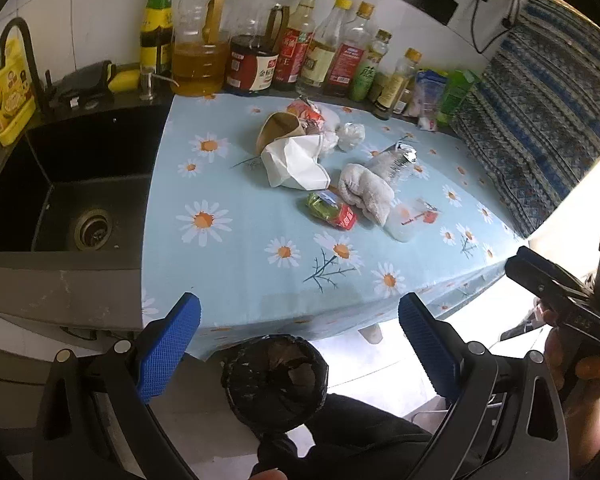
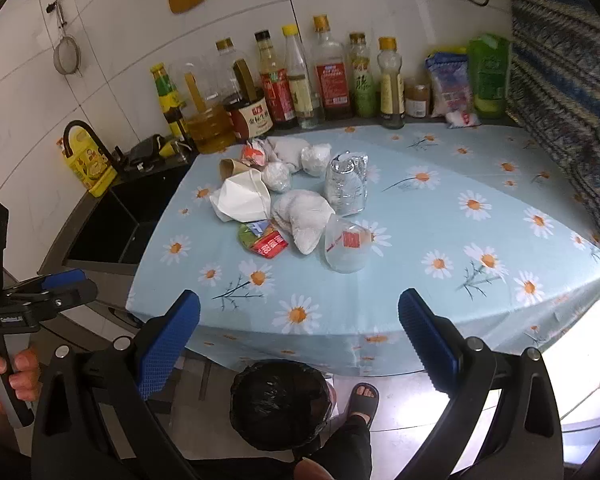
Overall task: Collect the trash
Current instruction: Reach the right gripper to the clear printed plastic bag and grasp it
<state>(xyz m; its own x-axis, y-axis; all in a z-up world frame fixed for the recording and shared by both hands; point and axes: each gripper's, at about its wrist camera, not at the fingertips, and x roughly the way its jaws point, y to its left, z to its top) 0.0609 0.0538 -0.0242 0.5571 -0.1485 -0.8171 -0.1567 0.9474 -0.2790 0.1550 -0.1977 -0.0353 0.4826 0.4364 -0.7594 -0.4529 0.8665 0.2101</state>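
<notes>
Overhead, both handheld grippers hang short of the near edge of a daisy-print tablecloth [image 2: 440, 208], each spread wide and gripping nothing. The left gripper [image 1: 299, 344] and the right gripper [image 2: 299, 344] each frame a black-lined trash bin [image 2: 281, 404] on the floor below that cloth's front edge, beside a sandalled foot [image 2: 363, 400].

Trash sits heaped near the cloth's middle: a crumpled white paper bag [image 2: 242, 198], a brown paper cup [image 2: 232, 168] tipped on its side just behind it, a grey-white rag [image 2: 306, 216], a green-and-red wrapper [image 2: 262, 240] just in front of the bag, a clear plastic cup [image 2: 346, 248] lying on its side beside the rag, a silvery foil pouch [image 2: 346, 186] and several balled plastic bags [image 2: 296, 160].

Condiment bottles [image 2: 300, 80] line the cloth's far edge along the tiled wall. A dark sink [image 1: 72, 192] adjoins the cloth's left edge.
</notes>
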